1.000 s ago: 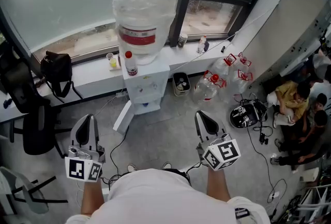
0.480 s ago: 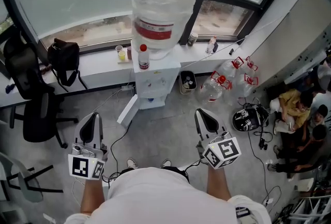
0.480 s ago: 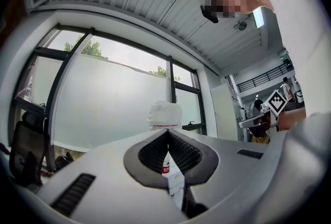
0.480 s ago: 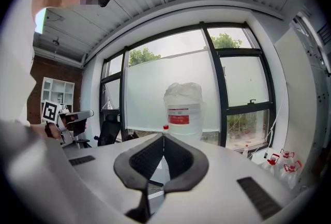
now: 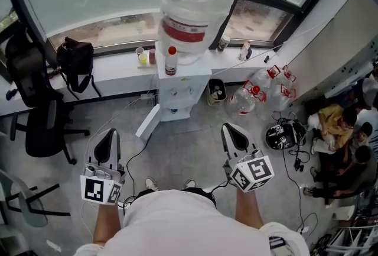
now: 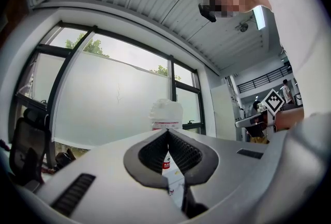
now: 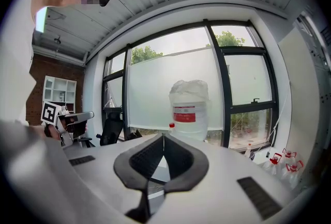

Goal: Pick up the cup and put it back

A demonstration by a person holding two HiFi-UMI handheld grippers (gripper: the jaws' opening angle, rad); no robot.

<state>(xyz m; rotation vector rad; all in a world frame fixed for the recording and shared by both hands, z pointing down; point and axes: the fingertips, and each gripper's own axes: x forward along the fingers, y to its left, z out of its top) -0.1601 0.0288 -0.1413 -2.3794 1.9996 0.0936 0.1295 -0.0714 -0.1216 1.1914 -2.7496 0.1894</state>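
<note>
Approach step, cup not yet reached: left gripper (image 5: 108, 138) and right gripper (image 5: 235, 135) both pinched closed, holding nothing; cup (image 5: 142, 58) stands on the sill (image 5: 115, 74) beside the water dispenser (image 5: 180, 86), well apart; next likely calls for closing in and opening 1 gripper.

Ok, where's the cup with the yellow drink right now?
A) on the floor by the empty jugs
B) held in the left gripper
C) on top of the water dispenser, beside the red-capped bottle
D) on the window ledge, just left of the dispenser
D: in the head view the cup stands on the white window ledge, just left of the water dispenser.
</note>
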